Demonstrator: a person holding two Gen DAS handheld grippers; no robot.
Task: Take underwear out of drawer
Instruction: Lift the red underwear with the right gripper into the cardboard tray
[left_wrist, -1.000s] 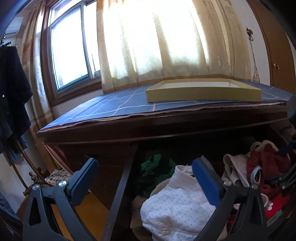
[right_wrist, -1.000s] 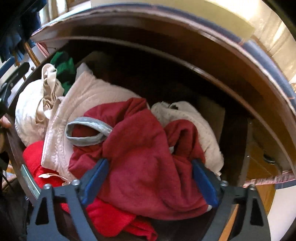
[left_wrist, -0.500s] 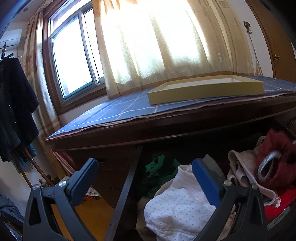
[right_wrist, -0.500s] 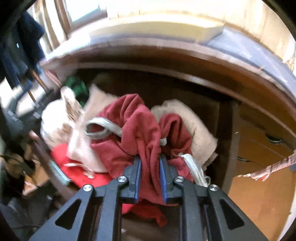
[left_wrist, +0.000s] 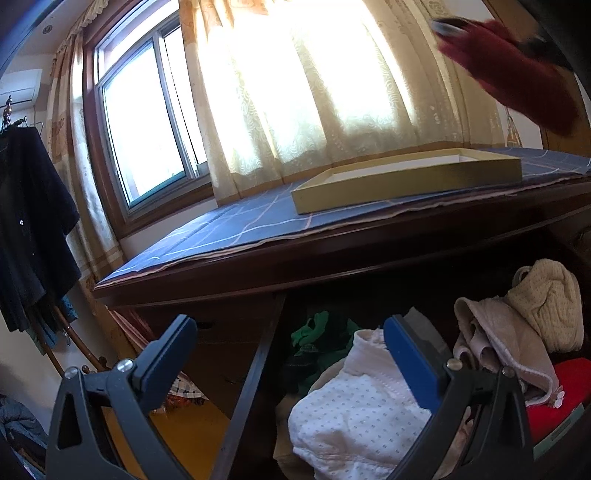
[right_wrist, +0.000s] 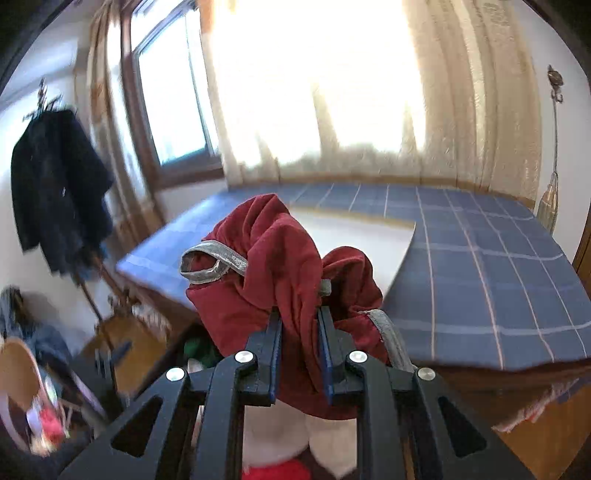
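I've got my right claw (right_wrist: 299, 350) clenched on the dark red, grey-banded underwear (right_wrist: 273, 273), up clear of the open wooden drawer (left_wrist: 243, 398), shallow yellow cardboard tray (left_wrist: 406, 181) just beyond on the bench.

We see soft matt cloth in the dark red underwear (right_wrist: 266, 266) with its grey elastic band, polished glossy wood on the dresser (left_wrist: 332, 258), a matt checked blue cloth (right_wrist: 480, 266) over it, and smooth matt card on the tray (left_wrist: 406, 181).
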